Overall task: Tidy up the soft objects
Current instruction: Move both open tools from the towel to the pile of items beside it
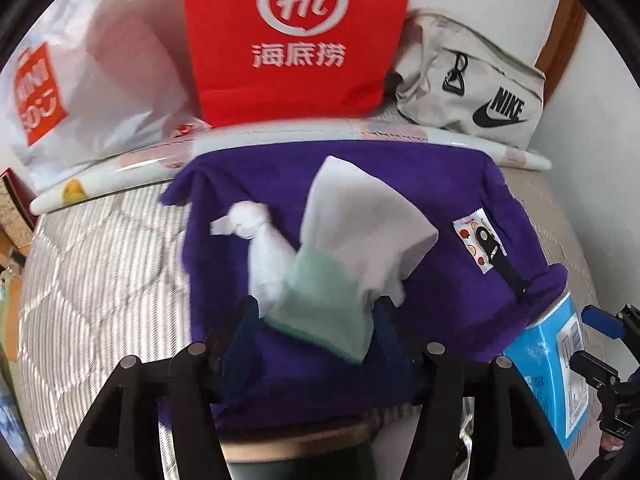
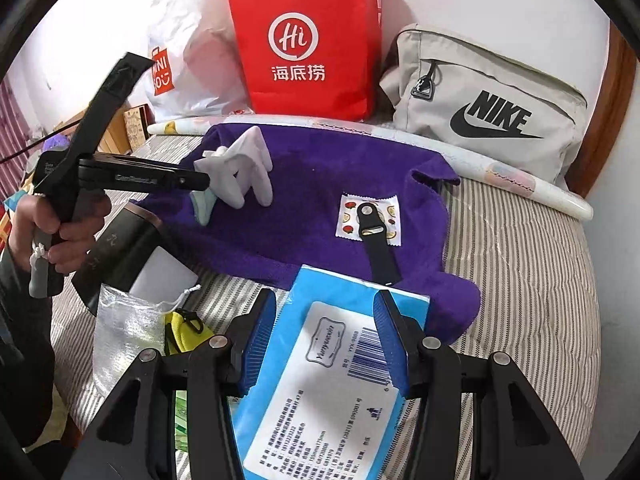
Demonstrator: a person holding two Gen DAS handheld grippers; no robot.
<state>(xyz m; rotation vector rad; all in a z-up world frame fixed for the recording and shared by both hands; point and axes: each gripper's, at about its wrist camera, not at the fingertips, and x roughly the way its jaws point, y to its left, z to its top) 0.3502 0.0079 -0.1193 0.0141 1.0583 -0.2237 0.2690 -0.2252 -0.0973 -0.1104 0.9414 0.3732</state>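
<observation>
A purple towel [image 1: 420, 304] [image 2: 320, 184] lies spread on the striped bed. My left gripper [image 1: 316, 312] [image 2: 200, 184] is shut on a white sock with a mint-green cuff [image 1: 344, 240] [image 2: 240, 168] and holds it above the towel. My right gripper [image 2: 326, 332] is open, its blue pads either side of a blue packet with a white label [image 2: 320, 380] [image 1: 556, 368] at the towel's near edge. A small fruit-print sachet [image 2: 368, 216] [image 1: 478, 244] and a black watch strap [image 2: 378, 248] lie on the towel.
A red Hi bag [image 2: 312, 40], a white Miniso bag [image 2: 188, 48] and a grey Nike bag [image 2: 488, 108] stand along the wall behind a rolled mat [image 2: 520, 180]. A silver pouch [image 2: 124, 332], a yellow item [image 2: 184, 332] and a dark box [image 2: 124, 248] lie left.
</observation>
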